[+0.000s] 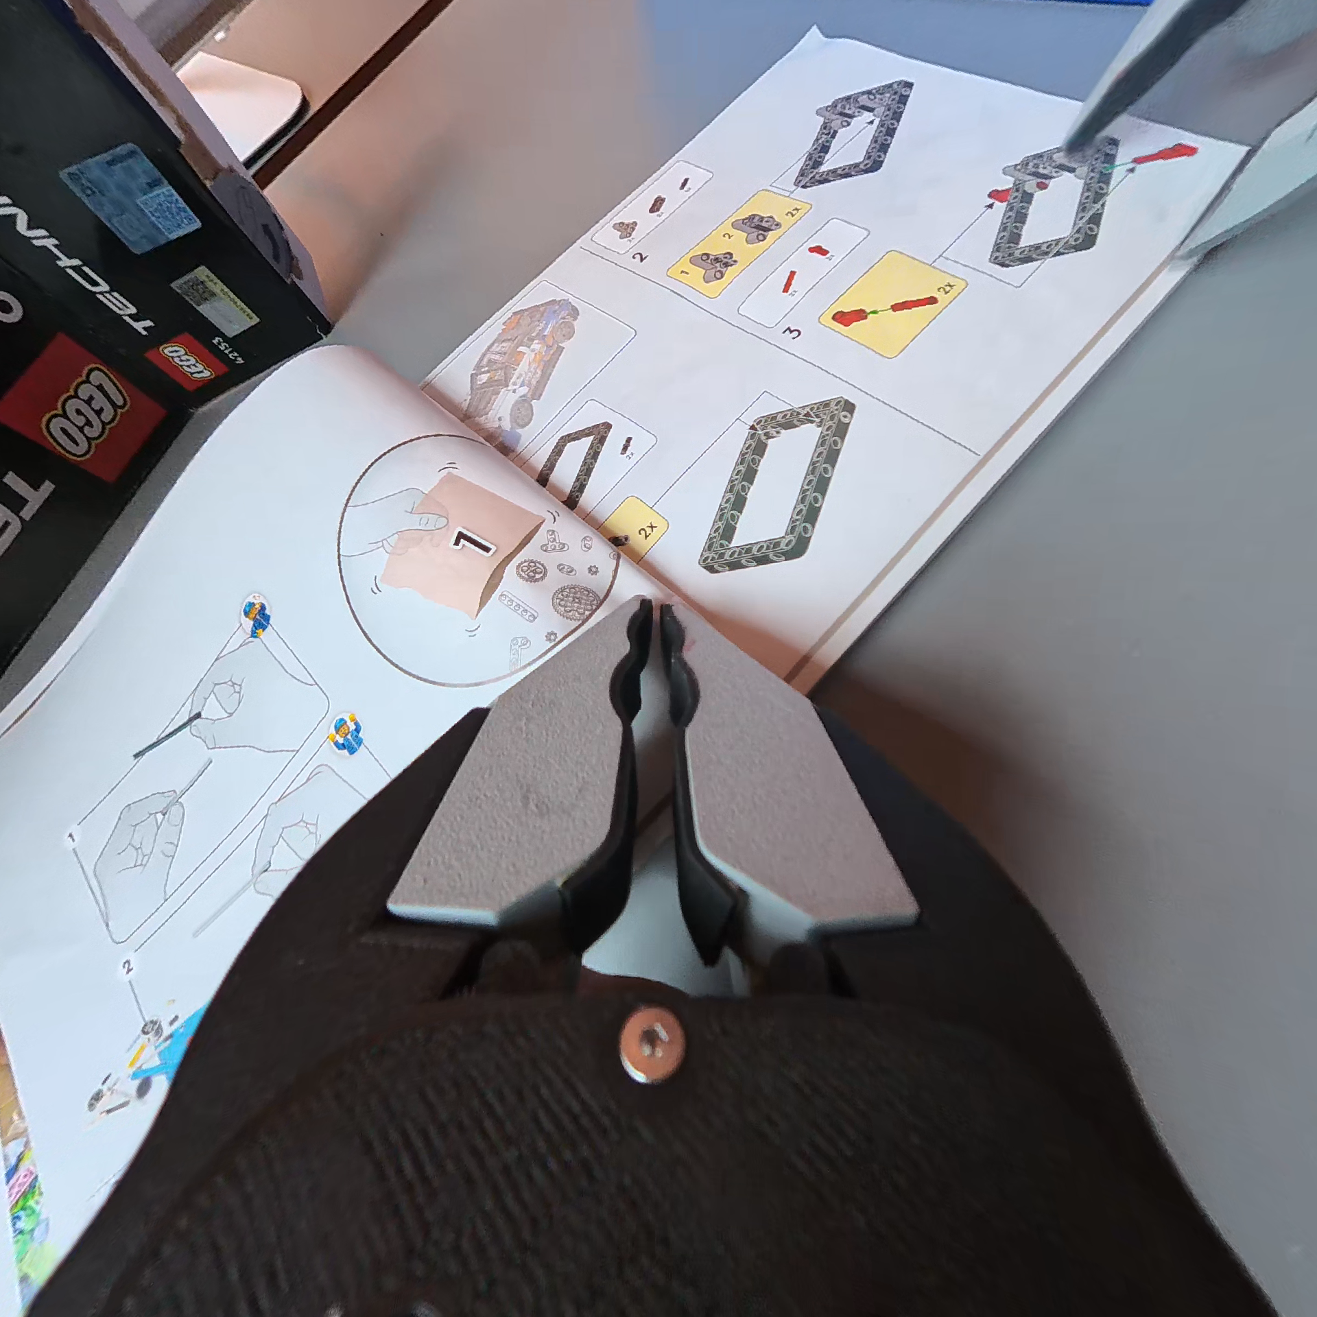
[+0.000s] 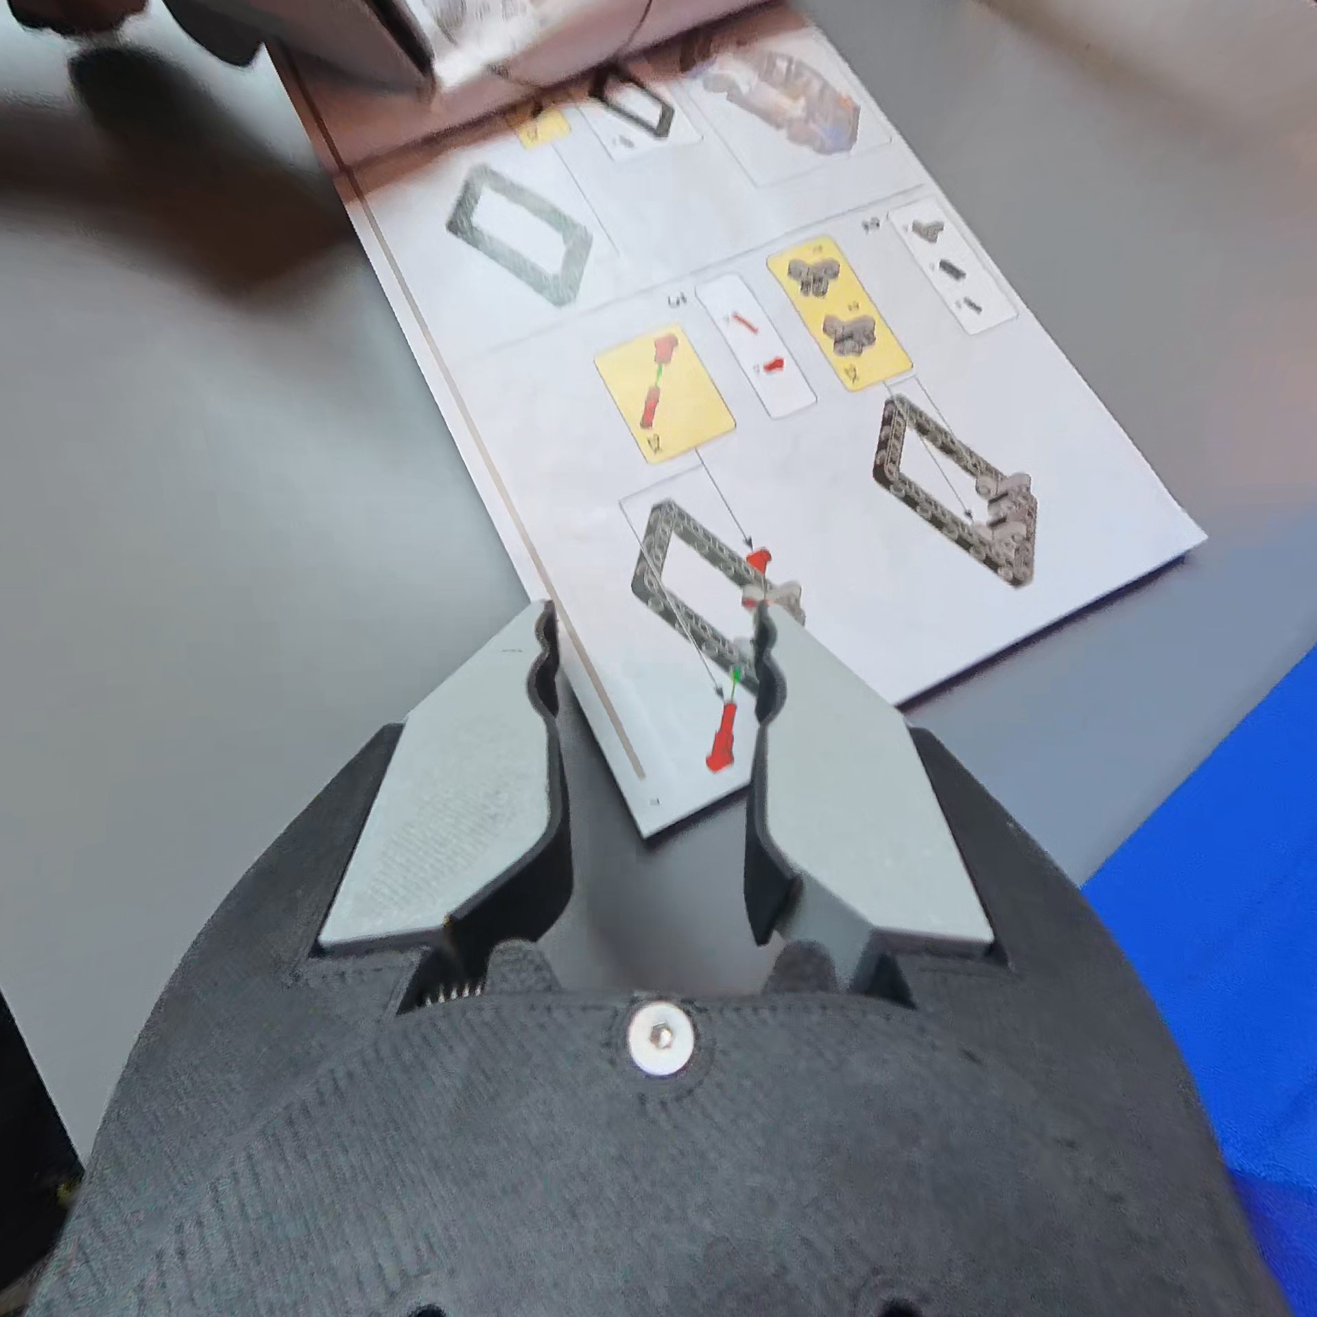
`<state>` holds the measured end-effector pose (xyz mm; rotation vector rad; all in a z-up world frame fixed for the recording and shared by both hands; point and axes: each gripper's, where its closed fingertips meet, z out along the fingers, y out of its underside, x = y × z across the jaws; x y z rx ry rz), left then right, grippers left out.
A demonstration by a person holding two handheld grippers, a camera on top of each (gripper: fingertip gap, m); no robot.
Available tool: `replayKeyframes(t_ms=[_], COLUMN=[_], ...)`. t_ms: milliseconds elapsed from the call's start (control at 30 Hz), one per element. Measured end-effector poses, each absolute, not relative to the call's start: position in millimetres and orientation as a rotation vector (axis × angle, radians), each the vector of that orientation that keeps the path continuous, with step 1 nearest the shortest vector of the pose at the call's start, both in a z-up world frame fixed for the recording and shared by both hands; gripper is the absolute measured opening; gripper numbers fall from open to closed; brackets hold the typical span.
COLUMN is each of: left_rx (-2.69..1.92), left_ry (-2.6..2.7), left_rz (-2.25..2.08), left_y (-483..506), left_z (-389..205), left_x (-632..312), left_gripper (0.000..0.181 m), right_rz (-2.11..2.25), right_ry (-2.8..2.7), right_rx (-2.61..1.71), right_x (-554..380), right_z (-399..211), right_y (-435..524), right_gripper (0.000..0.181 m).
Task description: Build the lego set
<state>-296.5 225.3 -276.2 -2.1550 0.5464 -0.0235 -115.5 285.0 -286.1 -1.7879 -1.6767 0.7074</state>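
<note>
Far left on the counter (image 1: 1140, 641) stands the black set box (image 1: 107, 285), its flap raised. Beside it lies the open instruction booklet (image 1: 713, 321); its left page bows upward at the fold.

My left tongs (image 1: 656, 613) are pressed together, tips over the fold near the booklet's near edge; I cannot tell whether paper is caught between them.

My right tongs (image 2: 656, 620) are spread and empty, one tip resting over the frame drawing on the right-hand page. A blue object (image 2: 1211, 926) lies at far right.

No loose bricks appear in either view; I judge the build not yet begun, the set likely in the box.

Risks: the bowed page may spring shut if left unweighted; a dragged tip may crease or tear the sheet.
</note>
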Motion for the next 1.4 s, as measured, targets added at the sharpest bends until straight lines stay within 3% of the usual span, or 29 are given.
replayKeyframes(t_ms=[167,233,400,500,600,767,867,1000,1067,1267,1400], left_rx=[-2.175,-2.213,-2.126,-2.327,-2.531,-2.861,-2.944,-2.864,-2.841,-2.771,-2.583], left_ry=[0.518,0.543,0.664,0.722,0.747,0.804,0.849,0.781,0.815,0.916,1.009], left_rz=[-0.064,-0.11,0.043,0.034,0.086,-0.33,-0.48,-0.706,-0.727,-0.572,-0.481], left_y=[225,224,272,314,343,312,296,305,305,305,302], left_z=[-276,-273,-215,-236,-263,-286,-290,-275,-270,-247,-215], left_x=[-296,-290,-303,-327,-362,-360,-362,-347,-344,-339,-326], left_gripper=[0.0,0.005,0.034,0.057,0.066,0.115,0.103,0.044,0.024,0.011,0.006], right_rz=[0.805,0.775,0.746,0.762,0.746,0.787,0.809,0.797,0.805,0.873,0.884], right_ry=[-1.68,-1.732,-1.846,-1.84,-1.809,-1.77,-1.757,-1.75,-1.738,-1.697,-1.596], right_rx=[-1.825,-1.819,-1.863,-1.848,-1.835,-1.826,-1.813,-1.782,-1.774,-1.787,-1.743], right_x=[-161,-183,-210,-210,-207,-203,-203,-202,-202,-198,-196], right_z=[-271,-266,-282,-288,-292,-292,-291,-292,-292,-288,-264], right_y=[289,297,304,296,295,293,294,294,295,300,310], right_gripper=[0.077,0.076,0.076,0.074,0.073,0.075,0.071,0.068,0.066,0.057,0.064])
